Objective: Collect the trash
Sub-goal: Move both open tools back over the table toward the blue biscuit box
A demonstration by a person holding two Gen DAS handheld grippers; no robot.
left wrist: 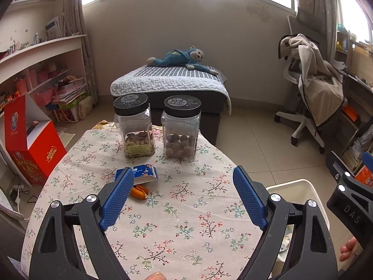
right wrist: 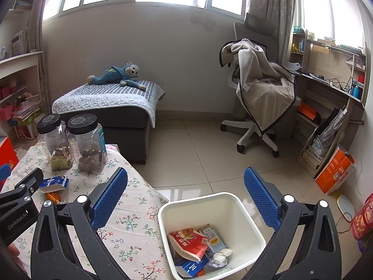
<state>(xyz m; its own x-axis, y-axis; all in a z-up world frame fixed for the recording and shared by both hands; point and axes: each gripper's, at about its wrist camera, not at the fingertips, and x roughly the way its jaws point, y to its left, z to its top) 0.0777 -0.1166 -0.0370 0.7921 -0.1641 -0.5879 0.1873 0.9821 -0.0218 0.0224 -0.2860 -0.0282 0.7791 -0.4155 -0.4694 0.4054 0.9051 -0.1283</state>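
Midway through a tidy-up, a person's left gripper [left wrist: 183,194] hangs over the round table in a floral cloth [left wrist: 186,228] with its blue-padded jaws spread and nothing between them, aimed toward the remaining litter: a small blue-and-white torn carton [left wrist: 143,173] and an orange wrapper [left wrist: 139,191] lying just nearer, both on the table's left side in front of two black-lidded clear plastic jars of nuts [left wrist: 159,126], which look like keepers rather than rubbish. To the right, the right gripper [right wrist: 185,194], likewise released and empty, hovers above the white square plastic bin [right wrist: 251,226] on the floor beside the table, where red and blue packets already lie.
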